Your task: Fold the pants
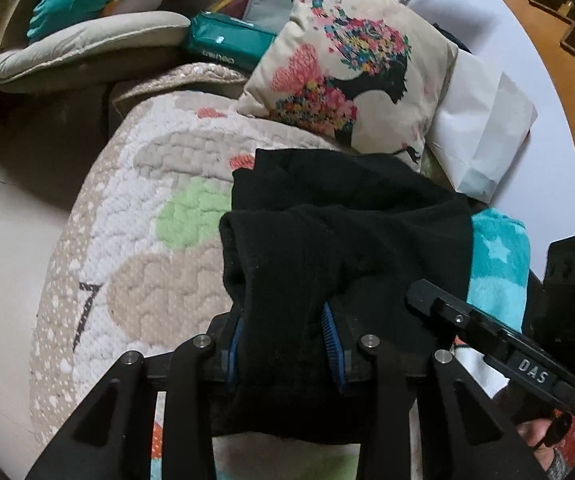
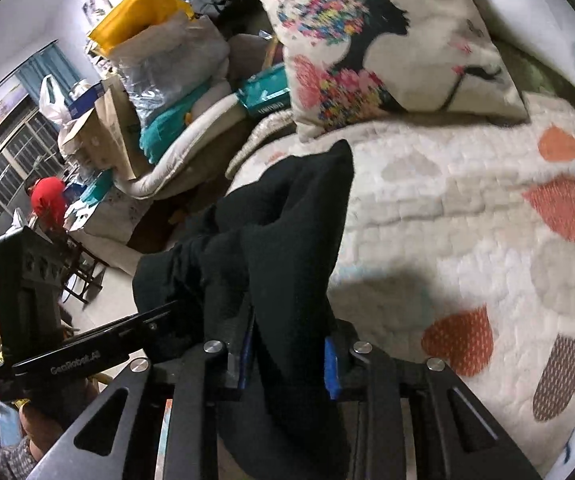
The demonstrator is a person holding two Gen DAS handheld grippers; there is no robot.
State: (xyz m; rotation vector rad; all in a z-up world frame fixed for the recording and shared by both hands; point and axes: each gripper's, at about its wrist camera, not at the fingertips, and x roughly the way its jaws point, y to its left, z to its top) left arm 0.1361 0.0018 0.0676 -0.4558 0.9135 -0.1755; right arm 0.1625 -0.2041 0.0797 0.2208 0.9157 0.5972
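Note:
The black pants (image 1: pixel 327 232) are bunched and partly folded over a quilted bedspread (image 1: pixel 147 200). My left gripper (image 1: pixel 285 344) is shut on a thick fold of the pants, its blue pads (image 1: pixel 331 332) pressing the cloth from both sides. My right gripper (image 2: pixel 289 356) is shut on another fold of the pants (image 2: pixel 287 240) and holds it raised above the quilt (image 2: pixel 447 208). The right gripper also shows in the left wrist view (image 1: pixel 499 340) at the right, close beside the pants. The left gripper shows at the left of the right wrist view (image 2: pixel 87 344).
A floral pillow (image 1: pixel 351 68) lies just beyond the pants, with a white pillow (image 1: pixel 483 128) to its right. A teal star blanket (image 1: pixel 499 256) lies at the right. A teal pack (image 1: pixel 227 44) and piled bedding (image 1: pixel 87 44) crowd the far left. Bags and clutter (image 2: pixel 147 60) stand beside the bed.

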